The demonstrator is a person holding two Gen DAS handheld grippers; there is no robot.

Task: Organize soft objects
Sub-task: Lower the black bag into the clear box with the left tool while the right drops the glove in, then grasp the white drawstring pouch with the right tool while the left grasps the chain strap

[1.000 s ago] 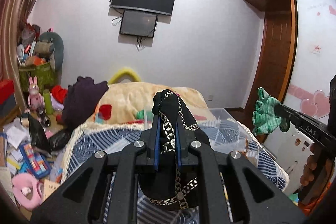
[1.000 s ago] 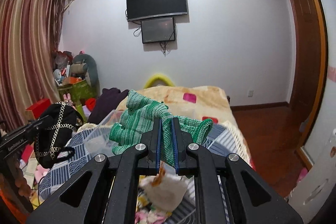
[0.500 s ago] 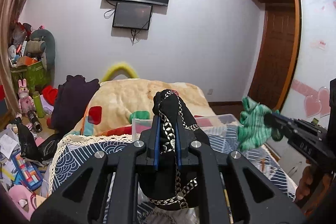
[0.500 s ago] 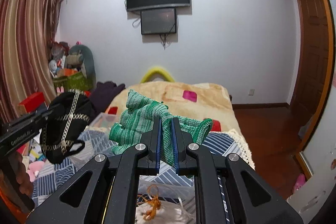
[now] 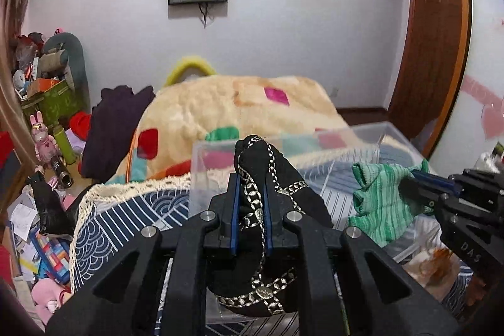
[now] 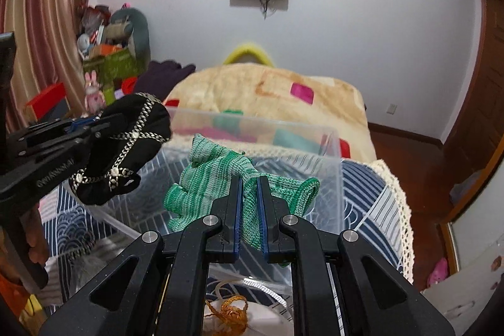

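Note:
My left gripper (image 5: 250,194) is shut on a black fabric piece with silver chain trim (image 5: 274,181); it also shows in the right wrist view (image 6: 126,147). My right gripper (image 6: 249,197) is shut on a green knitted glove (image 6: 214,178), which also shows in the left wrist view (image 5: 381,203). Both items hang above an open clear plastic bin (image 6: 330,172) on the bed; its rim also shows in the left wrist view (image 5: 201,172). The right gripper (image 5: 415,178) enters that view from the right.
The bin stands on a blue patterned quilt (image 5: 126,210) with a lace edge. A cream blanket (image 5: 239,103) lies behind it. A white item with orange yarn (image 6: 230,310) lies below my right gripper. Toys and clutter (image 5: 47,147) fill the floor at left.
Both grippers have tilted down and moved forward over the bin. The two held items have come closer together and lower.

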